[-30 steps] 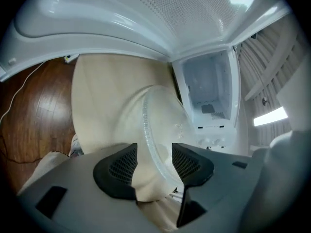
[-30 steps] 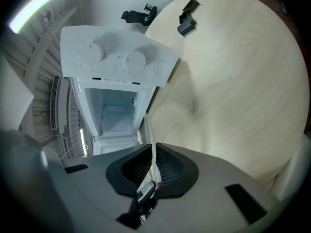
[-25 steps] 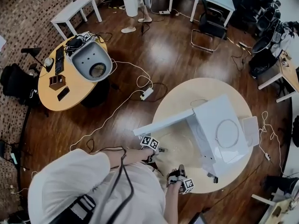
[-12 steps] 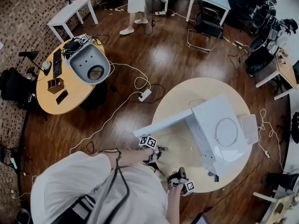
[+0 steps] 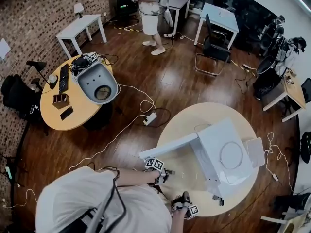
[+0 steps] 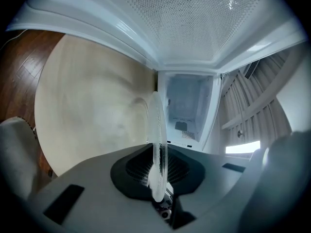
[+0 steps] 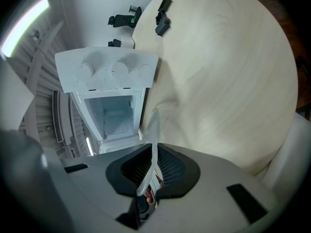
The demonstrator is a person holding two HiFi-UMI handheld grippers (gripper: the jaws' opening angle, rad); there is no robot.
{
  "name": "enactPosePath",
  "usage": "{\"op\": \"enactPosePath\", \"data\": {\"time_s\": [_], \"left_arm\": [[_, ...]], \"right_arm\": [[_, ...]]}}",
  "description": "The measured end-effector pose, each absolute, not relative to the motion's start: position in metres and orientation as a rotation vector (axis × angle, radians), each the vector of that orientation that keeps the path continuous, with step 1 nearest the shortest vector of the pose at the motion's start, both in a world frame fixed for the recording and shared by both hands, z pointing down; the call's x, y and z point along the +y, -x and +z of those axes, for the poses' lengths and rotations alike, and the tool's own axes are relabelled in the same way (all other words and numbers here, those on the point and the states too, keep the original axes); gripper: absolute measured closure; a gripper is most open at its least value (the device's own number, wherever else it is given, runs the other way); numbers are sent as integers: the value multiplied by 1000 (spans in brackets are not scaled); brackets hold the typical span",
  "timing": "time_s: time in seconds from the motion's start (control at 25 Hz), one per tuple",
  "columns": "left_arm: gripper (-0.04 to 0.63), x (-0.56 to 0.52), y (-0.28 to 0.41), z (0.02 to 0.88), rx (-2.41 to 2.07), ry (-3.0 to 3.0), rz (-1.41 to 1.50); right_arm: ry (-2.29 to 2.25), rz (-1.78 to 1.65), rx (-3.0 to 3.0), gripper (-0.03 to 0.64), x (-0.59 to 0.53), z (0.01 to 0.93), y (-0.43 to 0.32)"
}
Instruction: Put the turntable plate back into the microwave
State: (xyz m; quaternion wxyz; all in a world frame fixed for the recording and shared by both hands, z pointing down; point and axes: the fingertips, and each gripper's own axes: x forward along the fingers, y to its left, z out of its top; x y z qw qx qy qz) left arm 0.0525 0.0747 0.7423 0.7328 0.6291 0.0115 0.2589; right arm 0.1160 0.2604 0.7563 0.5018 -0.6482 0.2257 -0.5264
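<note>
The clear glass turntable plate (image 6: 156, 130) stands on edge between my two grippers, just above the round pale table (image 5: 194, 120). My left gripper (image 6: 158, 178) is closing on its rim, and the pads grip the glass. In the right gripper view the plate (image 7: 153, 135) is clamped on its other side by my right gripper (image 7: 151, 174), which is shut on it. The white microwave (image 5: 223, 154) sits on the table with its door (image 5: 167, 147) swung open to the left. Its empty cavity (image 6: 187, 110) faces both grippers. In the head view the left gripper (image 5: 163, 176) and right gripper (image 5: 184, 200) are at the table's near edge.
A white pad (image 5: 256, 152) lies right of the microwave. Small black items (image 7: 163, 13) rest at the table's far side. Cables and a power strip (image 5: 149, 118) cross the wood floor. Another round table (image 5: 73, 96) stands to the left, and a person (image 5: 150, 13) stands far back.
The head view has shifted, so the table and microwave sit lower in the picture. The left gripper has risen a little at the plate's edge. The right gripper keeps its place.
</note>
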Motion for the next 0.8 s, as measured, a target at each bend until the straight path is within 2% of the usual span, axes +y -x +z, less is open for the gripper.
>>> {"op": "enactPosePath", "data": {"time_s": [0.28,0.48,0.6,0.8], "left_arm": [[555,81,-60,724,65,-1400,529],[555,85,-64,712,91,-1407,500],[555,86,-65,704,103,-1408,482],[555,88,-64,689,145,-1413,442]], "right_arm": [[1609,-1245,609,582,268,752,-119],[1725,-1200,722,456,262,730,-127],[1771,-1197,741,434,260,720,-128],[1803,-1167,760,434,260,710,-125]]}}
